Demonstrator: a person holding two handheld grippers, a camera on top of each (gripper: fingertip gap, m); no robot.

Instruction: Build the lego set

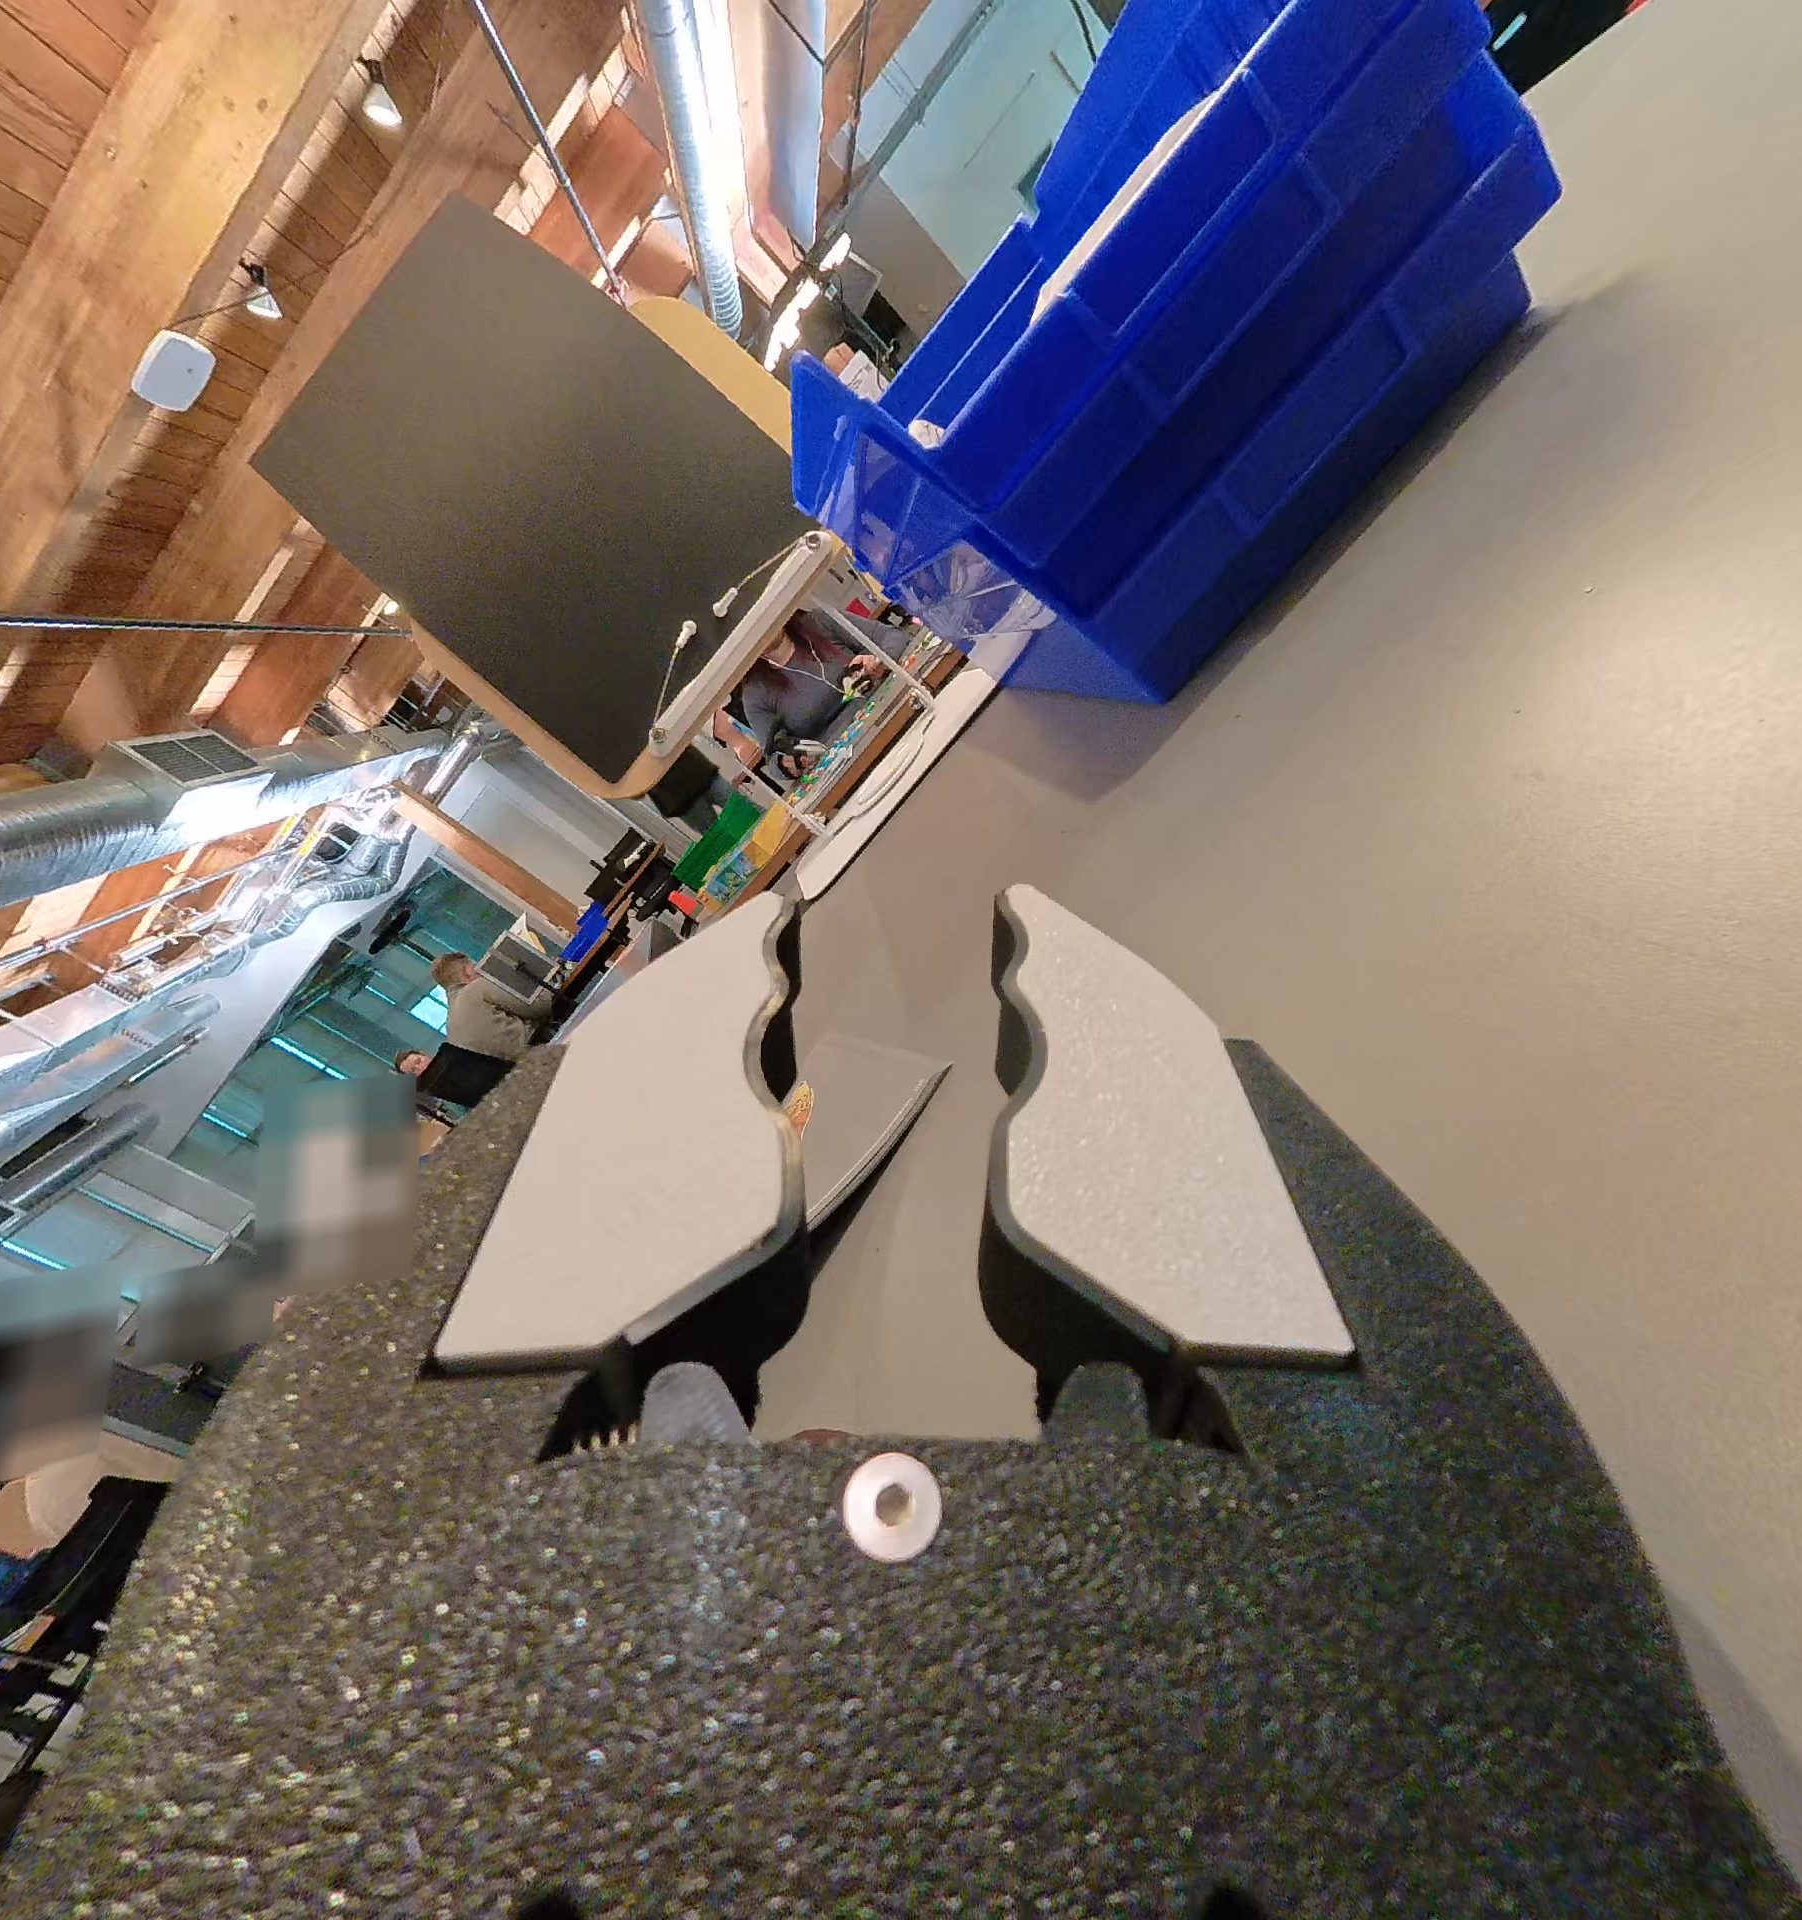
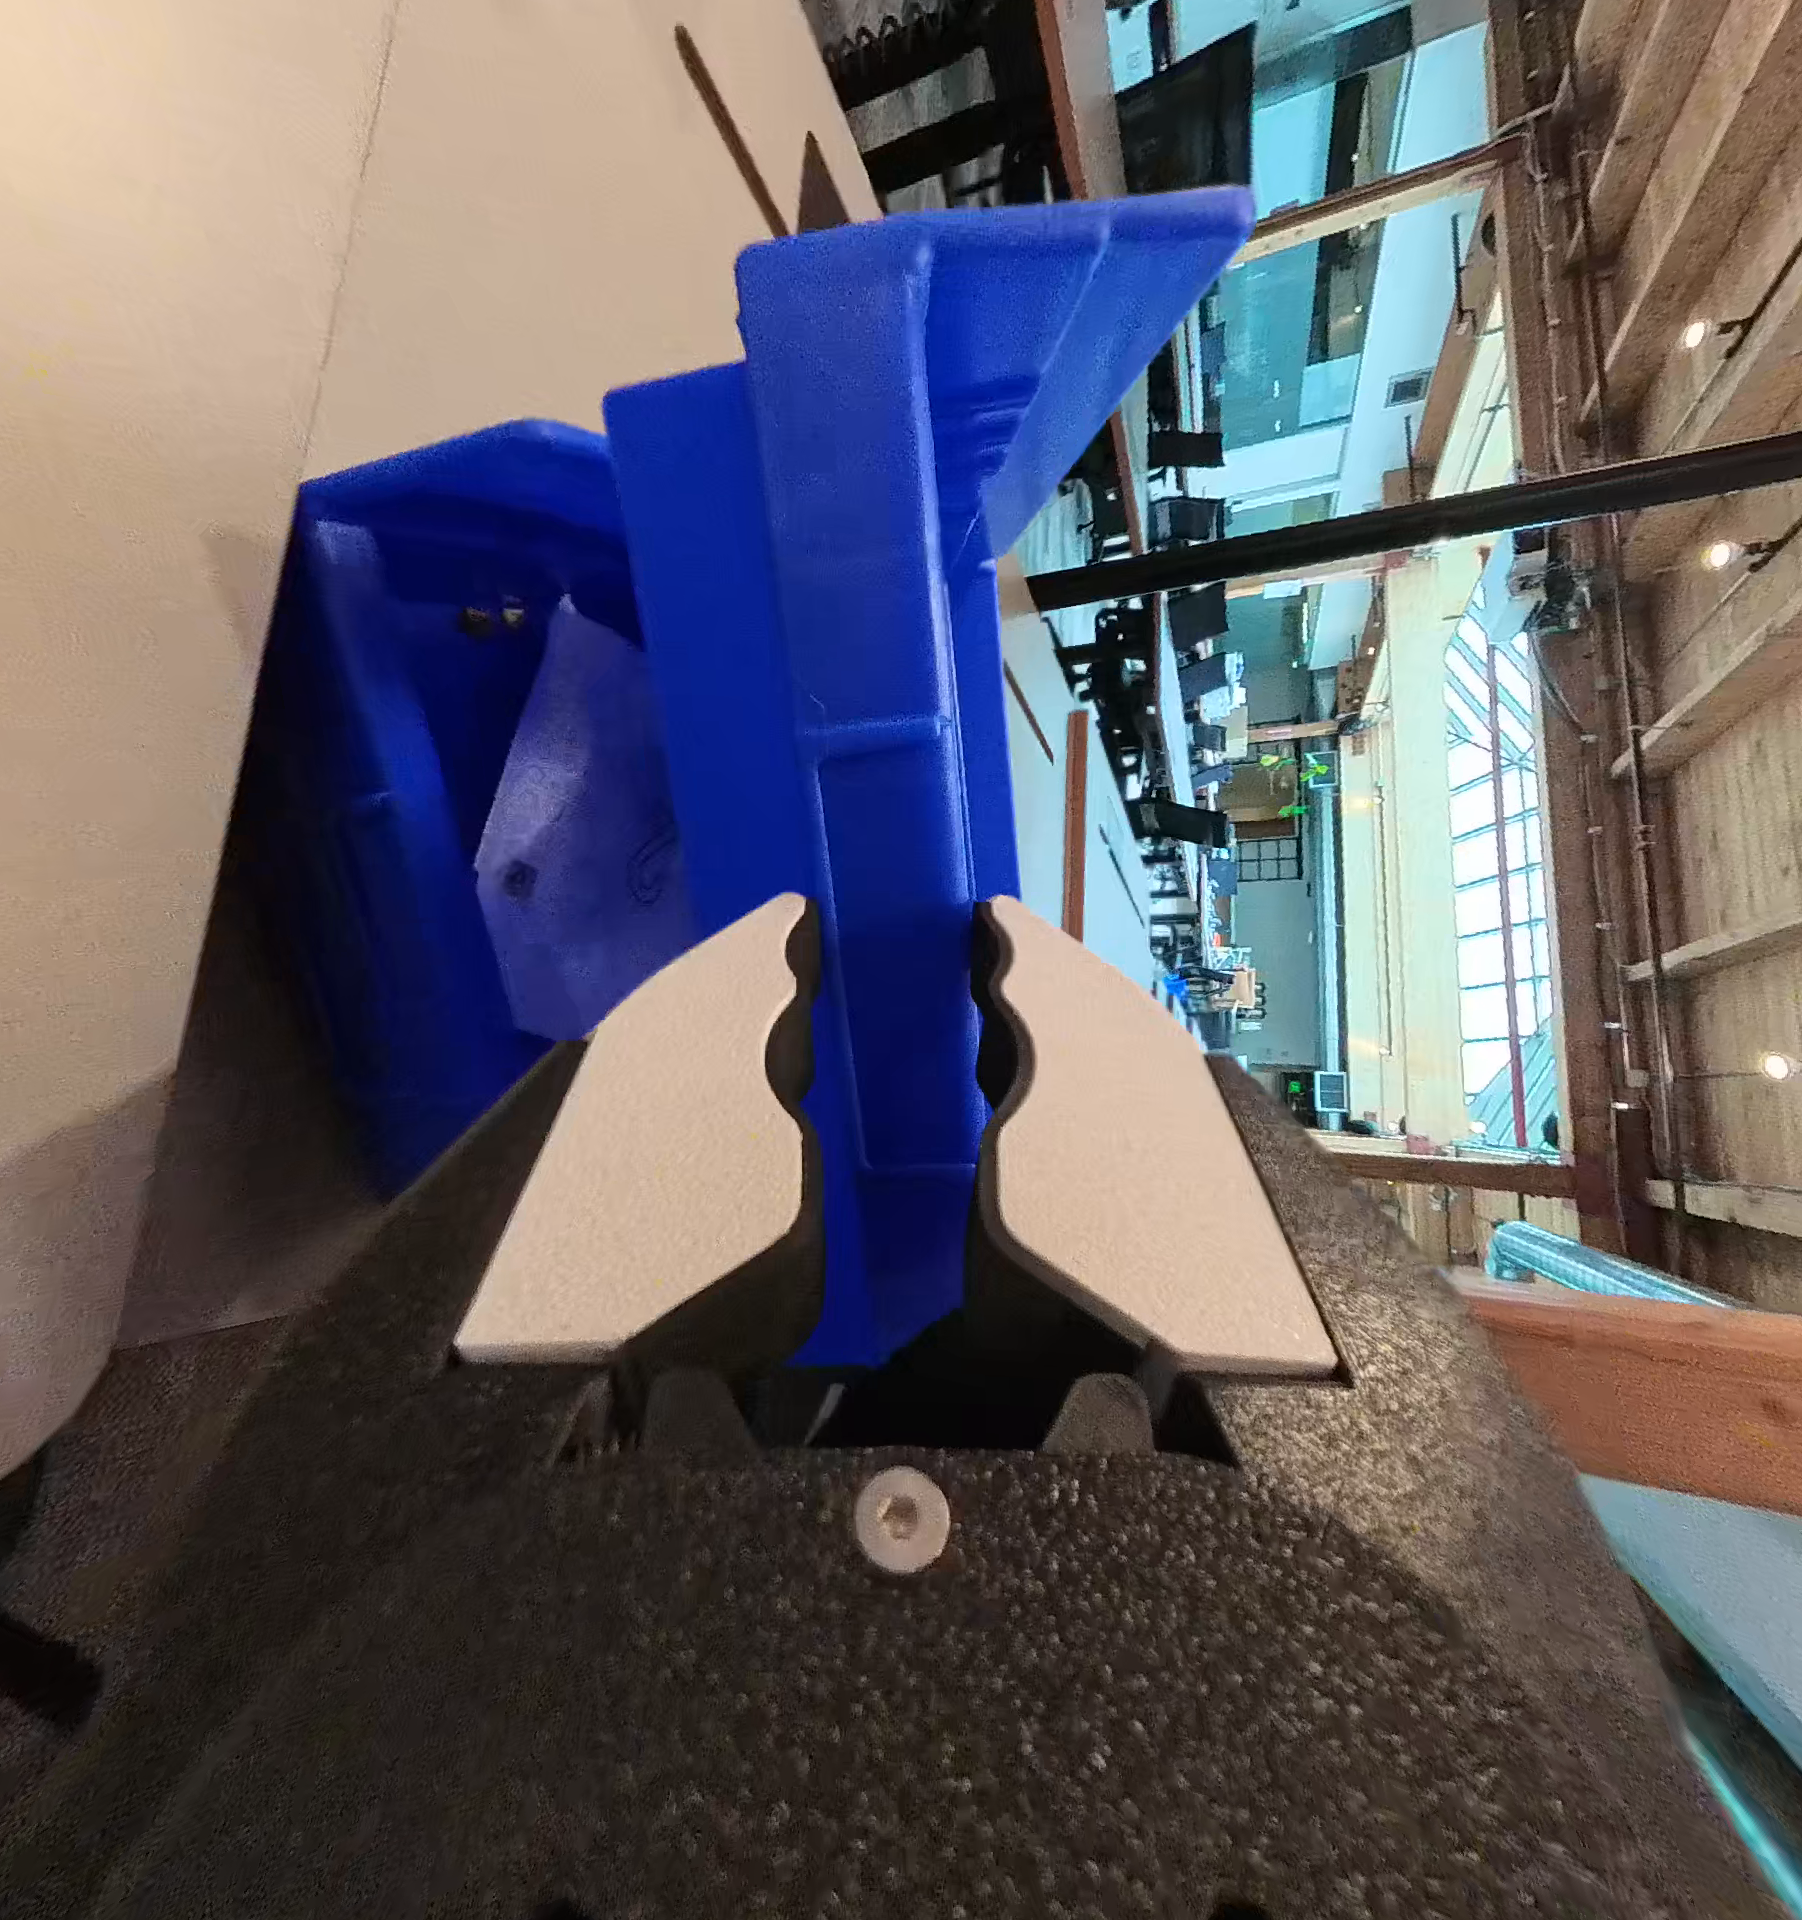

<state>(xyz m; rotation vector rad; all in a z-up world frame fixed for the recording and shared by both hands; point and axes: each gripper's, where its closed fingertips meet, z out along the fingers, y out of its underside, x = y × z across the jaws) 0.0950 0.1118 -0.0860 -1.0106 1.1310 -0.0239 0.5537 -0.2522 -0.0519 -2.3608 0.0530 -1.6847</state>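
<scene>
In the right wrist view my right gripper [image 2: 892,920] is closed around the wall of a blue plastic bin [image 2: 876,623], which fills the gap between both fingers. A second blue bin [image 2: 388,727] lies behind it, with a clear plastic bag [image 2: 575,831] inside. In the left wrist view my left gripper [image 1: 892,914] is open and empty, low over the grey table [image 1: 1499,987]. A thin booklet [image 1: 866,1122] lies flat on the table between its fingers. Stacked blue bins [image 1: 1240,364] stand ahead to its right, with a clear bag [image 1: 970,592] at the open front. No loose bricks show.
Both views are rolled sideways. The pale table [image 2: 149,416] fills the left of the right wrist view. Beyond the table edge are other workbenches with people [image 1: 814,675], a dark panel [image 1: 523,499] and ceiling ducts. About 60 cm separates my left fingertips from my right.
</scene>
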